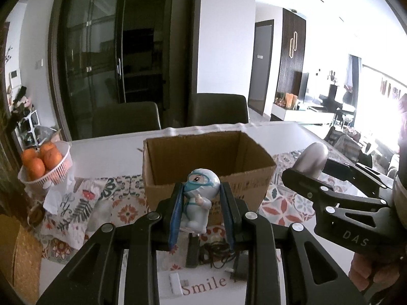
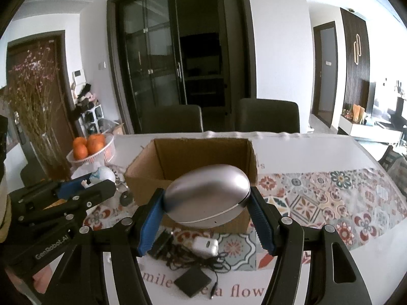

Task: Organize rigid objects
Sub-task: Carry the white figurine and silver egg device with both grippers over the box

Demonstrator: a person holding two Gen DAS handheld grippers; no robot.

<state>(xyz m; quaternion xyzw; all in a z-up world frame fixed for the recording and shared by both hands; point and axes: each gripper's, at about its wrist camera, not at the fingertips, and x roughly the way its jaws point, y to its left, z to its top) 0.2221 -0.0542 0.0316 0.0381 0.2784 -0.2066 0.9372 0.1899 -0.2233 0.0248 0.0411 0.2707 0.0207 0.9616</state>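
Figurine (image 1: 199, 198): small white toy with goggles and a blue mask, upright, pinched between the blue pads of the left gripper (image 1: 203, 212); held clear of the worktop, in front of the near wall of the box.
Left gripper jaws: closed onto the figurine's sides, both pads touching it.
Silver case (image 2: 207, 198): smooth egg-shaped shell with a thin seam round its lower part, lying on its side, clamped between the blue pads of the right gripper (image 2: 206, 222); held in the air before the box's near wall.
Right gripper jaws: pressing on the two ends of the silver case, set fairly wide by its width.
Cardboard box (image 1: 203, 162): open-topped, flaps out of sight, standing on the patterned runner (image 2: 330, 198); what can be seen of the inside looks bare.
Worktop (image 2: 292, 150): white cover with printed lettering near the front edge.
Below the grippers: white charger (image 2: 206, 246), black cable (image 2: 193, 261) in a loose tangle, flat black square pad (image 2: 192, 281), all lying on the worktop.
Left side: white basket (image 1: 59, 170) holding oranges (image 1: 42, 158), near the worktop's edge, well apart from the box.
Far side: two dark chairs (image 2: 268, 115) pushed up to the worktop.
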